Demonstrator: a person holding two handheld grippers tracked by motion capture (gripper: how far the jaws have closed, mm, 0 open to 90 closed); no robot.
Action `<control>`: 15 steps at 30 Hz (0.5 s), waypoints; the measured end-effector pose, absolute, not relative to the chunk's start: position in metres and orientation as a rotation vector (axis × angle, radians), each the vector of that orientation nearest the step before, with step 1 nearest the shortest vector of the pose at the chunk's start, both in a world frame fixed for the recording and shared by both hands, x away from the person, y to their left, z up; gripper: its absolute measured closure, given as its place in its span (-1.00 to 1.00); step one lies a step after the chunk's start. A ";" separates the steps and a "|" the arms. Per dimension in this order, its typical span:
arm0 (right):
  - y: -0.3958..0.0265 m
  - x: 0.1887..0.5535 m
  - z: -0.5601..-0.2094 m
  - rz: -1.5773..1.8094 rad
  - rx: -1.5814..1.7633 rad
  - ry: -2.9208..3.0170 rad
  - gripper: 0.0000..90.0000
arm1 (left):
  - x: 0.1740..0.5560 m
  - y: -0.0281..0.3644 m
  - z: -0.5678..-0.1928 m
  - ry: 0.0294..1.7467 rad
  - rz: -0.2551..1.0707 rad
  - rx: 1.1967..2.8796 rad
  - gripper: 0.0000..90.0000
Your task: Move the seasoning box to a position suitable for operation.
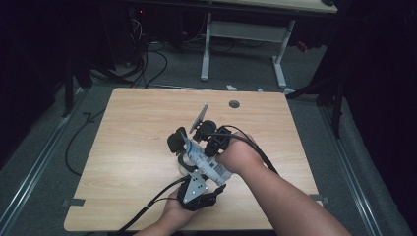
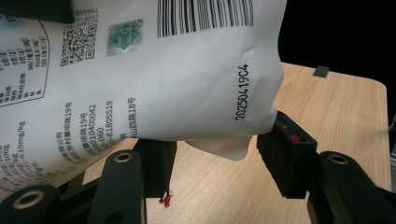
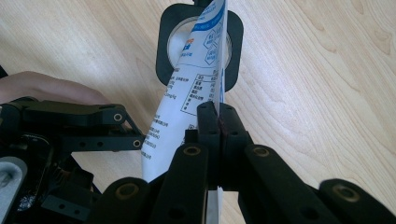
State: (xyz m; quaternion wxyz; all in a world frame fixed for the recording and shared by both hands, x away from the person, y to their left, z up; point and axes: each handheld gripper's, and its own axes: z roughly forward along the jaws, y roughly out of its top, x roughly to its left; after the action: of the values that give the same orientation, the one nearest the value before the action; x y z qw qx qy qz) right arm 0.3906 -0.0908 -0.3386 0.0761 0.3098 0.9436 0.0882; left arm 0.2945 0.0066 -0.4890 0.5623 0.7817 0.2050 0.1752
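Holding white pouch [image 1: 202, 158] over table [image 1: 133, 137] middle, high view: we grip it between both grippers, black-rimmed cup [image 1: 176, 140] just beyond. Left gripper [image 2: 217, 161] view: jaws clamp pouch's bottom corner, barcode side facing us. Right gripper [image 3: 218, 114] view: jaws pinched shut on pouch's thin edge, top end aimed at cup [image 3: 199, 44]. Step, we judge: lining pouch up over cup. Next calls for steady tilt, firm grip.

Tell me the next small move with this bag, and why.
Probably tilt the white printed bag further over the black-rimmed container. The right gripper pinches its flat edge, the left gripper brackets its bulging end, and the bag already hangs above the opening.
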 end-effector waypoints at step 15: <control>-0.087 0.393 -0.335 0.262 0.920 2.829 1.00 | 0.297 0.008 -0.485 0.488 0.418 1.831 0.07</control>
State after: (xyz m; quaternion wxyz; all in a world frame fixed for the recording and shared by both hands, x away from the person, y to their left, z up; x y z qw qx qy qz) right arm 0.3926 -0.0872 -0.3349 0.0775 0.3072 0.9445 0.0875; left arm 0.2966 0.0083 -0.4852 0.5652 0.7785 0.2073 0.1777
